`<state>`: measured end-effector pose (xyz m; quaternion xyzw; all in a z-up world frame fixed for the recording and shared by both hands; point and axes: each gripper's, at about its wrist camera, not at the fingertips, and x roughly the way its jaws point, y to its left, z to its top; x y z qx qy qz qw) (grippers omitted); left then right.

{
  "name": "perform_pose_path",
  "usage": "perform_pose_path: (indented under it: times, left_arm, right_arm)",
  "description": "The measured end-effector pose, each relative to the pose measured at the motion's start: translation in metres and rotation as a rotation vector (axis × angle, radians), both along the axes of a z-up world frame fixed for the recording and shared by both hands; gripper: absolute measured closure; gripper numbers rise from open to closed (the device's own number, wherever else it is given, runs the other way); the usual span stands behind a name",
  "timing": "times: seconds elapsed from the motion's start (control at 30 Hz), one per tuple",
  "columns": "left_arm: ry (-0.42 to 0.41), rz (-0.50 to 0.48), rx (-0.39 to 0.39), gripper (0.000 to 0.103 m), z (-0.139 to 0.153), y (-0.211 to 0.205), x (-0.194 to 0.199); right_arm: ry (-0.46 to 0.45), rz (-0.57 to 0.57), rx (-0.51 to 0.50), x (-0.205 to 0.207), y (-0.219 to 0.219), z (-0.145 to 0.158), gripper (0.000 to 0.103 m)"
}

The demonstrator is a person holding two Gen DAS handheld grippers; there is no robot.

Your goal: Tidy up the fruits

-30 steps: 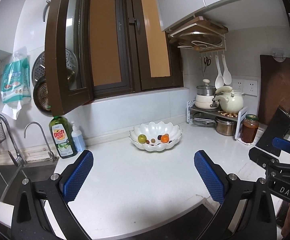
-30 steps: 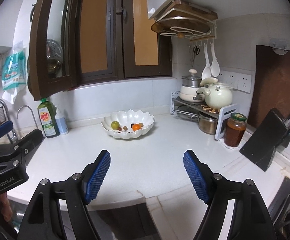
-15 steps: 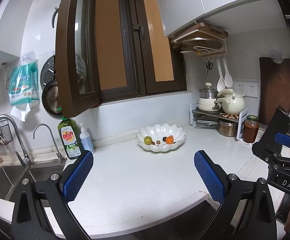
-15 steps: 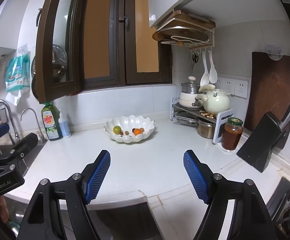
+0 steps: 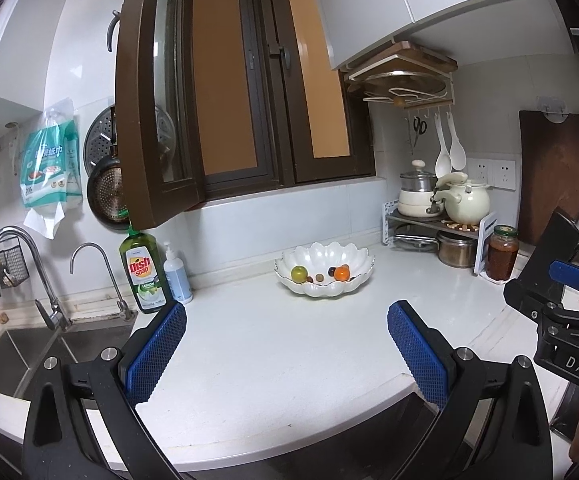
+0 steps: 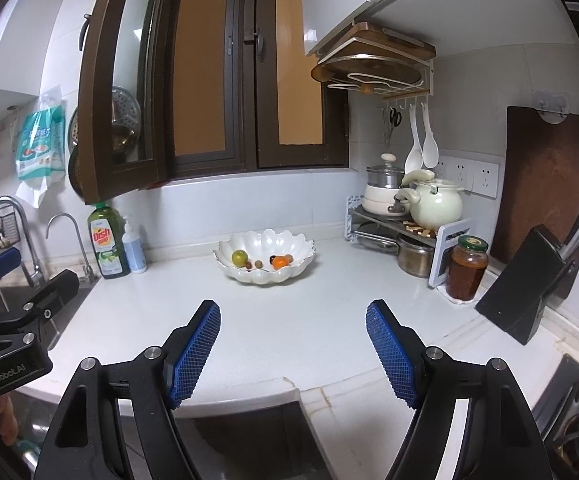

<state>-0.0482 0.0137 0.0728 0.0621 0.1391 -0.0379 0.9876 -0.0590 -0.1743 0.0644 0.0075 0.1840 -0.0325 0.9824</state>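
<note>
Both tongs hover level over the counter's near edge, the left gripper (image 5: 287, 350) and right gripper (image 6: 293, 354) each spread wide and holding nothing. Well ahead of them the white scalloped bowl (image 6: 265, 276) holds a green fruit (image 6: 240, 257), an orange fruit (image 6: 278, 263) and small dark ones, with bare white counter (image 5: 269, 344) between

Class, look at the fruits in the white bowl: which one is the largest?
The green fruit at the left side of the white bowl. It is clearly bigger than the orange fruit and the small brown ones between them.
</note>
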Motion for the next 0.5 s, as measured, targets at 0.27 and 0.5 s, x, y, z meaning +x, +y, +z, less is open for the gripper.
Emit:
perform_pose_path:
  times: [0.27,0.5]
  left_arm:
    - [-0.001,-0.005,-0.009,0.000,-0.0004,-0.0002,-0.0064]
    - [0.005,-0.015,-0.013,0.000,0.0021,-0.0052,-0.0088]
  right_arm:
    - [-0.002,0.003,-0.002,-0.0020,-0.0005,0.0017,0.026]
    - [-0.004,0.008,-0.003,-0.0050,-0.0009,0.0021,0.026]
